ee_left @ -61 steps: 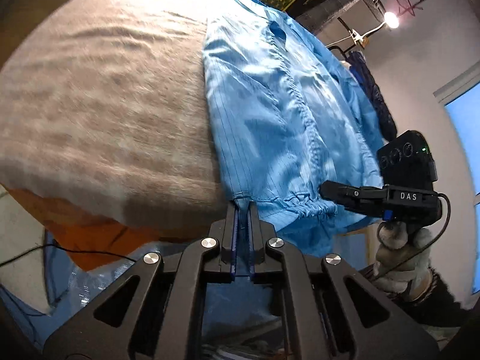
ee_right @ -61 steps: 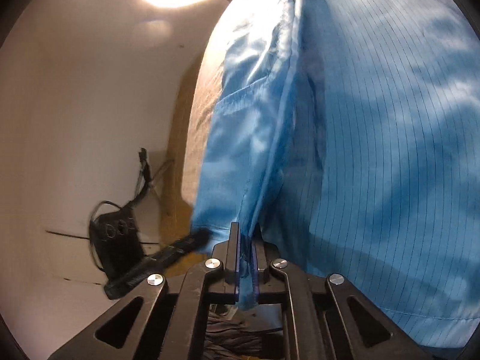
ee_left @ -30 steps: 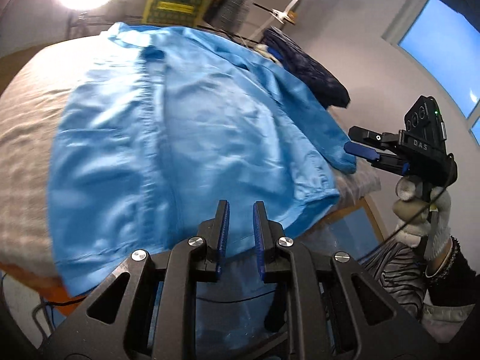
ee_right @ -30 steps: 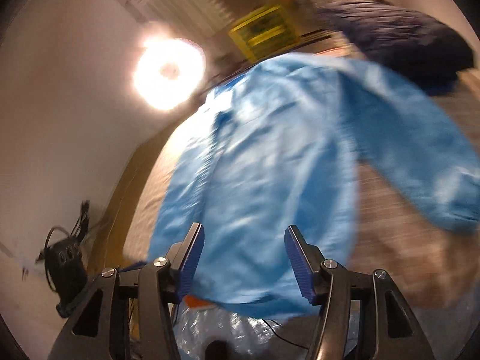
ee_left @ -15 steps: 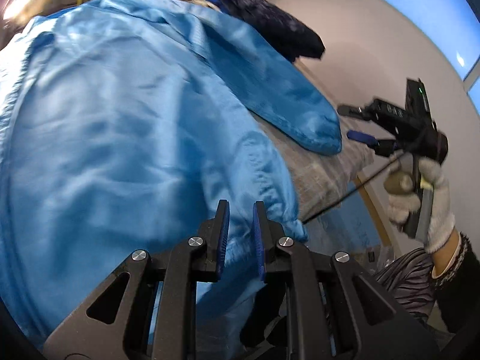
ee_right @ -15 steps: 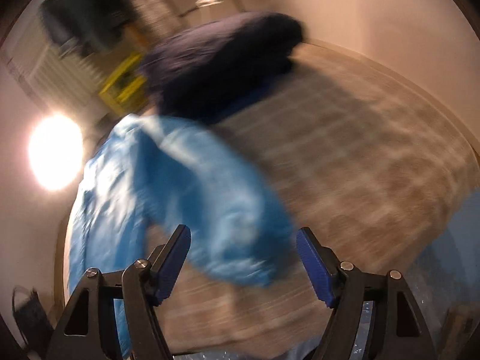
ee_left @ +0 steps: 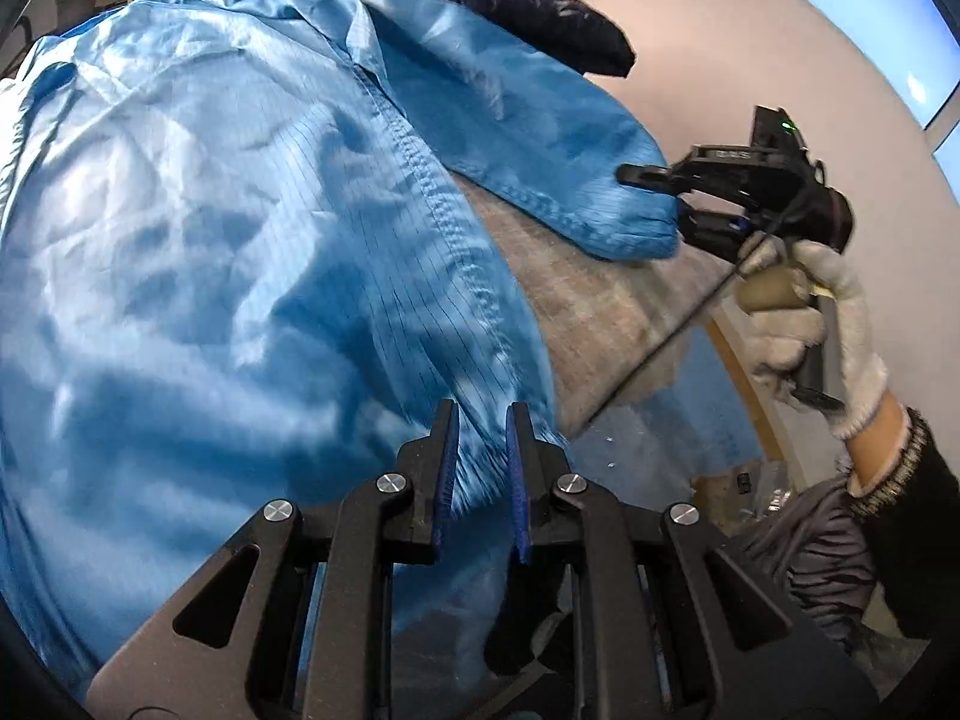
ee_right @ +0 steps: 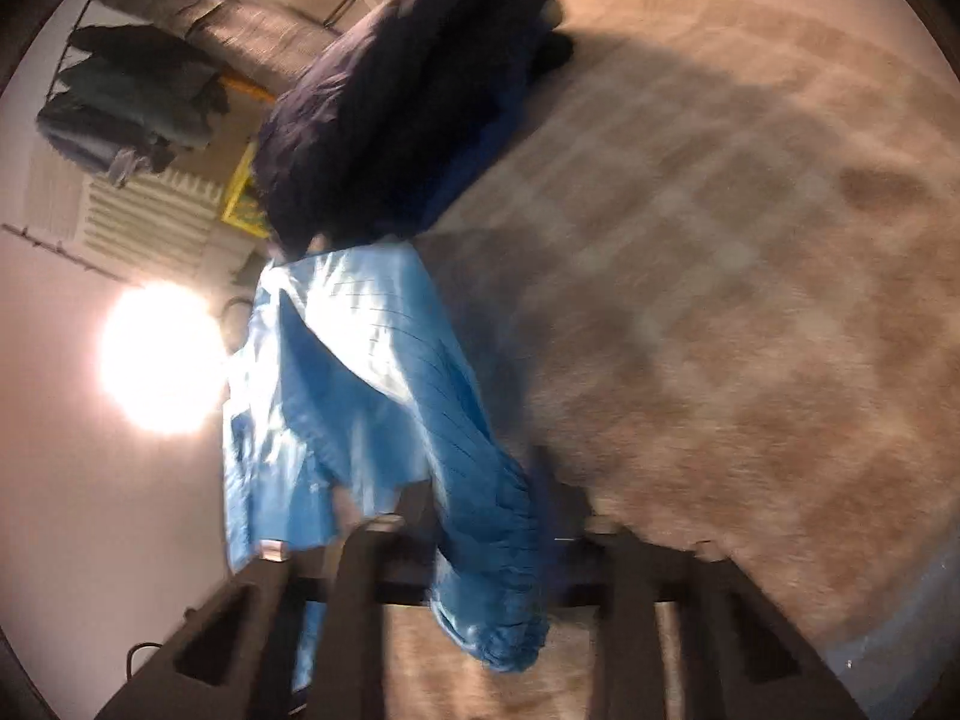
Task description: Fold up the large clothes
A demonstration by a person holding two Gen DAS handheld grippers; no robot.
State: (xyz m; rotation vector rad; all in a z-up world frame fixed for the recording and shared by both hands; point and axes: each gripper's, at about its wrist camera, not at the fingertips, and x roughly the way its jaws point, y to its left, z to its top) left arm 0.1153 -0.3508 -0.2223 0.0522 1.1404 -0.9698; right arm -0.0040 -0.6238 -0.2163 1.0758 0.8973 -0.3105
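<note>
1. The blue garment (ee_left: 240, 240) is thin woven cloth with a faint sheen, a fine dark grid of lines and puckered stitched seams.
2. The bed cover (ee_right: 750, 300) is matt, fuzzy cloth in a faded grey-brown check.
3. The dark garment (ee_right: 408, 90) is matt navy cloth, softly padded.
4. The left hand-held gripper (ee_left: 480, 438) is matt black plastic with bright metal screw heads and ribbed blue pads.
5. The person's glove (ee_left: 840, 324) is coarse, fluffy white knit.
</note>
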